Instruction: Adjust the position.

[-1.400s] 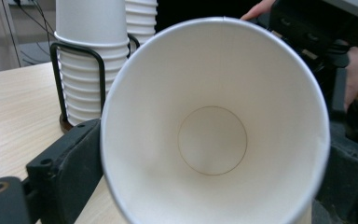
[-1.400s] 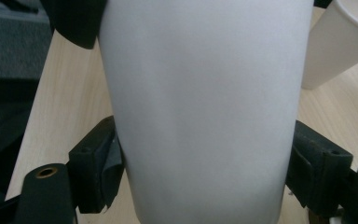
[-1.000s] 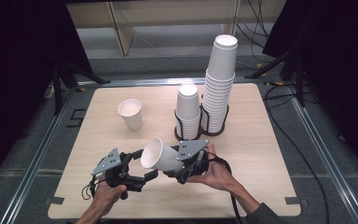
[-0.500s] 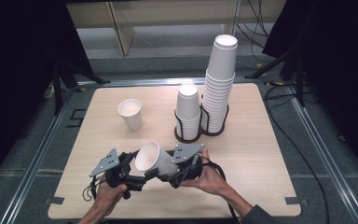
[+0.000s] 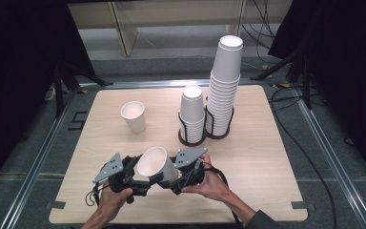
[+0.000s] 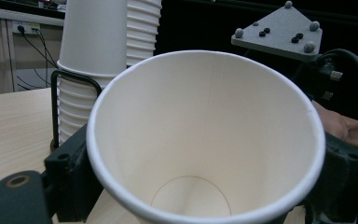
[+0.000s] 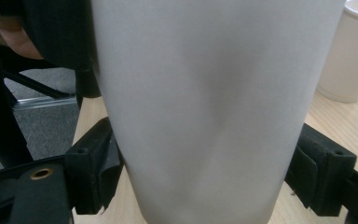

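A white paper cup (image 5: 153,163) hangs over the table's front edge, tilted, its mouth turned toward the left. My right gripper (image 5: 170,174) is shut on the cup's body; in the right gripper view its pads squeeze the cup wall (image 7: 205,116), which shows a shallow dent. My left gripper (image 5: 142,177) comes from the left. Its jaws have just been closing, and in the left gripper view both pads (image 6: 72,172) lie against the cup (image 6: 205,140) just behind the rim. The open mouth faces that camera.
A single upright paper cup (image 5: 133,116) stands at the left middle of the wooden table (image 5: 276,157). A short stack of cups (image 5: 192,114) and a tall stack (image 5: 225,81) sit in black wire holders behind the grippers. Cables lie on the floor at the right.
The right gripper brought the cup down and to the left, toward the left gripper. The left jaws have come in around the cup's rim end.
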### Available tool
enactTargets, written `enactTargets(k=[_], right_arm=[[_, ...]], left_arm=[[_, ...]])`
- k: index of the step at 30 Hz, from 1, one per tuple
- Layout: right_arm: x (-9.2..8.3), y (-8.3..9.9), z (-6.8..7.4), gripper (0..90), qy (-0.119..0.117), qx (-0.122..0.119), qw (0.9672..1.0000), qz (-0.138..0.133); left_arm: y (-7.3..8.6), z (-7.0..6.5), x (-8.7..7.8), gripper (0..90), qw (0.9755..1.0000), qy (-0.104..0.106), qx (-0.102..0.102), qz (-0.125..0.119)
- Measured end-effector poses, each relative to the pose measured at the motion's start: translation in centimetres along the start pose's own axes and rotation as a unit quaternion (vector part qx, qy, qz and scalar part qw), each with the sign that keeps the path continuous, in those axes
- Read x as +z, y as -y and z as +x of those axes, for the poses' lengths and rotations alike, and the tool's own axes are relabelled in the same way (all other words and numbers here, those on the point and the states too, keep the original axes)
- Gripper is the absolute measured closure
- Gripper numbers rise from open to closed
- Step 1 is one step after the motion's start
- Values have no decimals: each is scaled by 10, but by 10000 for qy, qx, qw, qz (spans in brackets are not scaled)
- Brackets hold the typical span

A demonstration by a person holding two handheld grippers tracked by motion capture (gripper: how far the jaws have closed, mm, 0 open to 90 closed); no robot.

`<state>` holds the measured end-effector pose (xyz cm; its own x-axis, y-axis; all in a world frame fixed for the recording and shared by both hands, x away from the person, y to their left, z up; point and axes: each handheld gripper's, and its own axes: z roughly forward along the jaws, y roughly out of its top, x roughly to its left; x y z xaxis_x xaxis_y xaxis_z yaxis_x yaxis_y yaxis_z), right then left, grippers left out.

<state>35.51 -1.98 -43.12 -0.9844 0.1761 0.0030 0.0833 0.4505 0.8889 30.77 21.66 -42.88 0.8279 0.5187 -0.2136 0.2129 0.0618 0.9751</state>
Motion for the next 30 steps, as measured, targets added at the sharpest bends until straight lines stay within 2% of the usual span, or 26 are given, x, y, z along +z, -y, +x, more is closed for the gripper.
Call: enactTargets(k=[4, 7, 11, 13, 14, 15, 17, 18, 21, 22, 23, 26, 27, 28, 29, 30], right_arm=[[-2, 2, -1, 162, 168, 68, 9998, 70], [-7, 4, -1, 157, 306, 176, 9993, 149], [-14, 7, -4, 157, 597, 264, 9977, 195], [-17, 9, -5, 157, 694, 265, 9970, 205], [-19, 10, -5, 157, 754, 286, 9965, 232], [-19, 10, -5, 157, 754, 286, 9965, 232], [-22, 13, -5, 158, 846, 298, 9956, 283], [-22, 13, -5, 158, 846, 298, 9956, 283], [-27, 17, -7, 163, 954, 379, 9942, 321], [-27, 17, -7, 163, 954, 379, 9942, 321], [-29, 17, -7, 165, 985, 397, 9937, 343], [-33, 20, -6, 172, 1080, 417, 9926, 369], [-34, 20, -6, 172, 1086, 445, 9924, 363], [-35, 21, -6, 172, 1111, 455, 9921, 370], [-37, 23, -6, 172, 1148, 399, 9919, 381], [-38, 24, -6, 172, 1171, 472, 9911, 421]], left_arm=[[-2, 2, -3, 136, 9998, -179, 66, -29], [-4, 5, -6, 139, 9989, -465, 111, 25], [-3, 11, -9, 141, 9962, -847, 145, 171], [-3, 13, -10, 142, 9942, -1022, 205, 261], [-3, 14, -10, 142, 9924, -1147, 272, 341], [-3, 14, -10, 142, 9924, -1147, 272, 341], [-2, 16, -10, 142, 9903, -1299, 293, 399], [-2, 16, -10, 142, 9903, -1299, 293, 399], [-1, 19, -10, 141, 9878, -1471, 324, 396], [-1, 19, -10, 141, 9878, -1471, 324, 396], [-2, 19, -10, 141, 9865, -1540, 309, 458], [-1, 22, -10, 141, 9851, -1634, 285, 445], [-1, 23, -10, 141, 9840, -1693, 274, 482], [0, 25, -8, 141, 9845, -1688, 283, 393], [0, 25, -9, 140, 9828, -1761, 258, 488], [0, 27, -7, 141, 9829, -1773, 250, 430]])
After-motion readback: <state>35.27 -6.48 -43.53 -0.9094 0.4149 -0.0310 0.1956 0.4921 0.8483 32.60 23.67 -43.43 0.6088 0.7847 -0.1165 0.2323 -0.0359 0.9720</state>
